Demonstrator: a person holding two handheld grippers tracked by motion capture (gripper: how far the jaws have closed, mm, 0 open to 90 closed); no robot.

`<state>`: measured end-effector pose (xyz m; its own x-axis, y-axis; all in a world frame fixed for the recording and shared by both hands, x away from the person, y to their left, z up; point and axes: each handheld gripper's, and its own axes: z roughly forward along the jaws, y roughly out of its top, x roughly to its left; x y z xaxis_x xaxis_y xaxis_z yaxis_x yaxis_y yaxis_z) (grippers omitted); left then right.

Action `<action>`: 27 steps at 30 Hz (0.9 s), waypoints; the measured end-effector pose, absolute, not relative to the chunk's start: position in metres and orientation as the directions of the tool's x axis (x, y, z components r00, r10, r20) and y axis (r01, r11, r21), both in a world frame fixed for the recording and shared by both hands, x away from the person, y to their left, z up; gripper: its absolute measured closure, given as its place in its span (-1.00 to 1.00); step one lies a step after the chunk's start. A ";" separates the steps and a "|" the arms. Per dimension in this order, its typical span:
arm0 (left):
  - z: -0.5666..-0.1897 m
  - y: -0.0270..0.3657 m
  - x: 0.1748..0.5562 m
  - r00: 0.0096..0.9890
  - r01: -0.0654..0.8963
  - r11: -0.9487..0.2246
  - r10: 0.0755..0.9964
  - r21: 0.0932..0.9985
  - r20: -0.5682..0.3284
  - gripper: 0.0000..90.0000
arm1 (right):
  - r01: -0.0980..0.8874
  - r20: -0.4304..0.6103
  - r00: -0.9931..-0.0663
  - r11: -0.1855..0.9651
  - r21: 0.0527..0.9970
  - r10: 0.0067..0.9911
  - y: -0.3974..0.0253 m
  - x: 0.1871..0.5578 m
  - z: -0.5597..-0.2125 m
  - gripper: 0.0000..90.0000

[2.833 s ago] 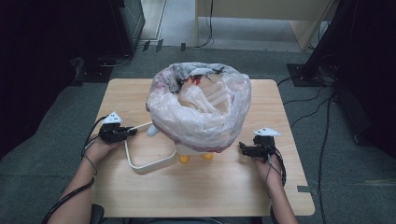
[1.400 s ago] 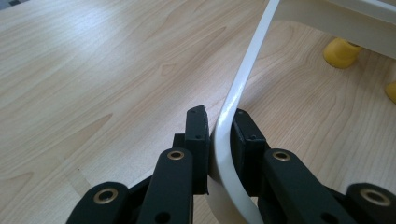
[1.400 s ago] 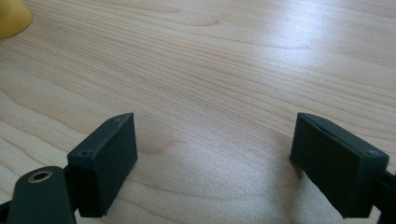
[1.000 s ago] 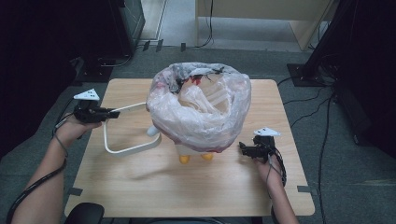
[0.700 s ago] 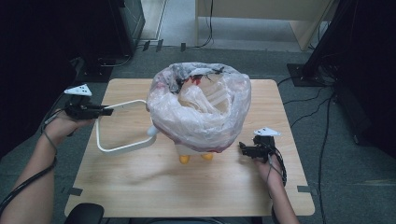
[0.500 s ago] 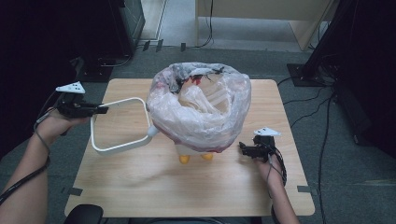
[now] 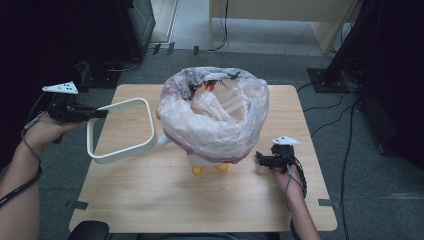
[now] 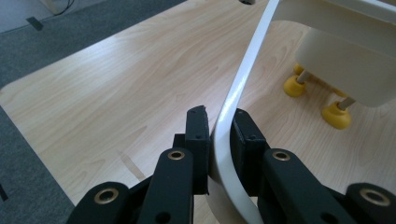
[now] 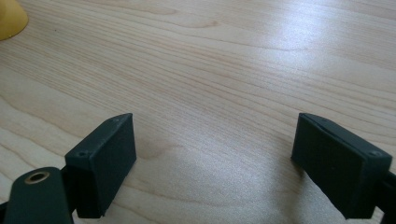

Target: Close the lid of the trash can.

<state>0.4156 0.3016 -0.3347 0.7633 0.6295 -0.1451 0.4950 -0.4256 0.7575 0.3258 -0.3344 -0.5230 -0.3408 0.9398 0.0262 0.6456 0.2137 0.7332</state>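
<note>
The left gripper pinches the white ring, lifted over the table's left part beside the bin. It seems light, stiff, smooth; grip its edge. The right gripper rests wide open.

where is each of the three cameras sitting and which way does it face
High view: above the person's side, looking forward and down on the table; both forearms, left gripper and right gripper show.
Left gripper view: on the left gripper, looking along its jaws clamped on the white handle.
Right gripper view: on the right gripper, low over bare wood, jaws apart.
Shared: high and left gripper views both show the handle and the yellow feet.
</note>
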 end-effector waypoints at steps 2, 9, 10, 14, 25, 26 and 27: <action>-0.328 0.301 0.416 0.766 0.490 -0.422 0.626 0.763 -0.146 0.78 | 0.645 0.026 -0.341 0.214 0.733 0.940 -0.334 0.326 -0.523 -0.71; -0.303 0.298 0.417 0.777 0.476 -0.437 0.616 0.764 -0.131 0.78 | 0.645 0.026 -0.341 0.214 0.734 0.940 -0.334 0.326 -0.523 -0.71; -0.300 0.298 0.417 0.779 0.473 -0.444 0.615 0.761 -0.126 0.78 | 0.645 0.026 -0.341 0.214 0.734 0.940 -0.334 0.326 -0.523 -0.71; -0.284 0.297 0.417 0.781 0.466 -0.457 0.615 0.758 -0.109 0.78 | 0.645 0.025 -0.341 0.214 0.734 0.940 -0.334 0.326 -0.523 -0.71; -0.237 0.281 0.414 0.798 0.446 -0.461 0.593 0.767 -0.107 0.78 | 0.645 0.025 -0.341 0.214 0.733 0.940 -0.334 0.326 -0.523 -0.71; -0.233 0.279 0.414 0.800 0.443 -0.460 0.591 0.769 -0.107 0.78 | 0.645 0.025 -0.341 0.214 0.733 0.940 -0.334 0.326 -0.523 -0.71; -0.229 0.276 0.414 0.801 0.443 -0.460 0.589 0.770 -0.109 0.78 | 0.645 0.025 -0.341 0.215 0.734 0.940 -0.334 0.326 -0.523 -0.71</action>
<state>0.4141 0.2759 -0.2286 0.8010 0.5886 -0.1094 0.4430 -0.4598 0.7697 0.3259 -0.3343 -0.5230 -0.3412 0.9397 0.0251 0.6449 0.2145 0.7336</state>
